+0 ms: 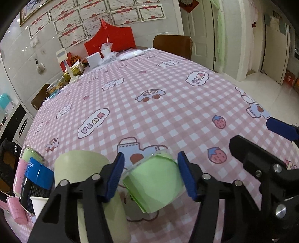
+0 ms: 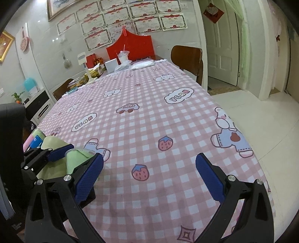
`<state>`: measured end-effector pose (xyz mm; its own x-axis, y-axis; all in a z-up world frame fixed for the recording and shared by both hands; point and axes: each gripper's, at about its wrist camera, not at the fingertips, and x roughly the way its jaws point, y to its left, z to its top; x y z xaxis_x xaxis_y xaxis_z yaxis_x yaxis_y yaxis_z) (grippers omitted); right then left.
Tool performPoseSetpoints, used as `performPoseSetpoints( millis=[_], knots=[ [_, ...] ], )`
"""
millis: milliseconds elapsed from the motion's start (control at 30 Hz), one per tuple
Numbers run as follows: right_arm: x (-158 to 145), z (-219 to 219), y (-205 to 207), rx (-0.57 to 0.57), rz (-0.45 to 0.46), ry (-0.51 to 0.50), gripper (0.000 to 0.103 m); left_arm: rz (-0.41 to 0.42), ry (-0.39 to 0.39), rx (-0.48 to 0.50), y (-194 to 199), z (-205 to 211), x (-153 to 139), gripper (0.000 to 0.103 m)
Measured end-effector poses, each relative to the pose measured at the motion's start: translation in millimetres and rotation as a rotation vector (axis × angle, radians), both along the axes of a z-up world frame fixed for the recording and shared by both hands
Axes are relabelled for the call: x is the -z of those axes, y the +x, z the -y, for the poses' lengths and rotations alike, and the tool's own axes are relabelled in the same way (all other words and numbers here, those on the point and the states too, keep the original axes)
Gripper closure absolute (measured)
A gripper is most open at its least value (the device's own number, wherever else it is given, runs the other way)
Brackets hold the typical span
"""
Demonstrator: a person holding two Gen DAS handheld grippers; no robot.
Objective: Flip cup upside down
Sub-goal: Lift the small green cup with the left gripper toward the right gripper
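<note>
Cup (image 1: 155, 179) between left tool (image 1: 151, 175) pads (above tablecloth (image 1: 168, 104)).

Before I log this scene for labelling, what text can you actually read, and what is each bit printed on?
"VEAN": cloud prints on the tablecloth, e.g. the nearest cloud.
"...me": tail of a word on the blue-labelled jar; the rest is cut off.
Small white lettering on the black item at the left edge: too blurred.
Certificates on the wall: red headings and body text too small to read.
Green cup in the left gripper: no text.
</note>
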<state>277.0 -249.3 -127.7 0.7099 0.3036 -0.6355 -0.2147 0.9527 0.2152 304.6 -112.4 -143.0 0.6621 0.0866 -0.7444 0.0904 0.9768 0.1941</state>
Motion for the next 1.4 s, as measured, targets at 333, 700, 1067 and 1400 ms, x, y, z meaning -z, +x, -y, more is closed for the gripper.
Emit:
performPoseSetpoints(
  millis=[333, 700, 1067, 1400],
  knots=[
    [2, -5, -1, -0.03, -0.009, 0.008, 0.008, 0.0, 0.012, 0.019, -1, 0, 1, 0.044],
    [0, -2, -7, -0.024, -0.006, 0.02, 0.008, -0.014, -0.065, 0.062, -9, -6, -4, 0.047],
    [-4, 3, -27, -0.013, -0.007, 0.024, 0.008, -0.01, -0.095, 0.146, -44, 10, -13, 0.055],
    [-7, 6, -45, 0.004, -0.01, 0.009, 0.008, -0.06, -0.183, 0.217, -56, 13, -10, 0.055]
  ],
)
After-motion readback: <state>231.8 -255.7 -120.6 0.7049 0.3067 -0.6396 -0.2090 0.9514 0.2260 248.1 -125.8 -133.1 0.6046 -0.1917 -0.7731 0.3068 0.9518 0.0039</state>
